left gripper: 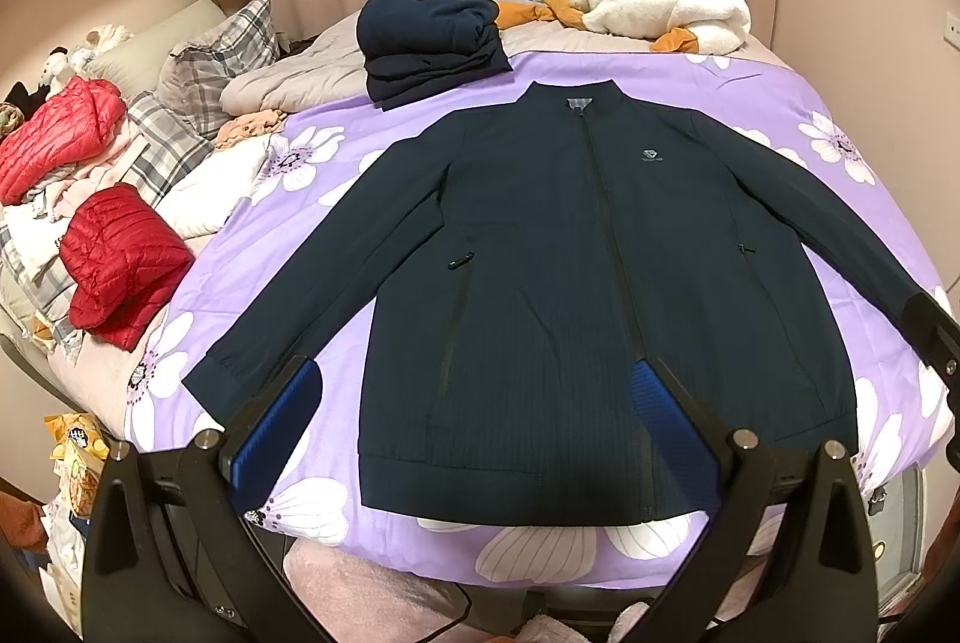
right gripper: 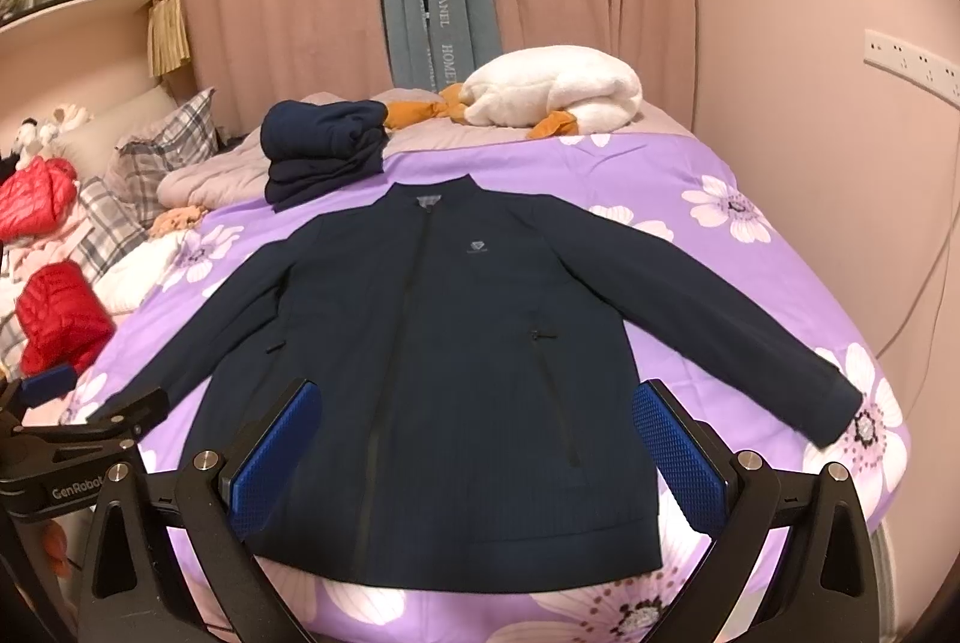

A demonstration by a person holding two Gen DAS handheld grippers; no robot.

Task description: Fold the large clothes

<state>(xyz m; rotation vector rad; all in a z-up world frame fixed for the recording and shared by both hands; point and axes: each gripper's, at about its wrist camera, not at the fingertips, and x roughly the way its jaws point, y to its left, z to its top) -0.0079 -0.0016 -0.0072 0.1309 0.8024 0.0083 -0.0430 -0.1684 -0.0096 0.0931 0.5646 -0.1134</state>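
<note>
Hovering both grippers, left (left gripper: 474, 439) and right (right gripper: 477, 454), fingers wide apart and empty, over the jacket (left gripper: 576, 283) spread flat on the bed (left gripper: 780, 103); next I'd take a sleeve inward.

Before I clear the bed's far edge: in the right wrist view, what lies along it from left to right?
Plaid pillow → folded navy clothes → orange fabric → white fleece bundle.

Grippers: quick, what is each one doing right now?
Left gripper: open, holding nothing, above the navy jacket.
Right gripper: open, holding nothing, above the same jacket.
</note>
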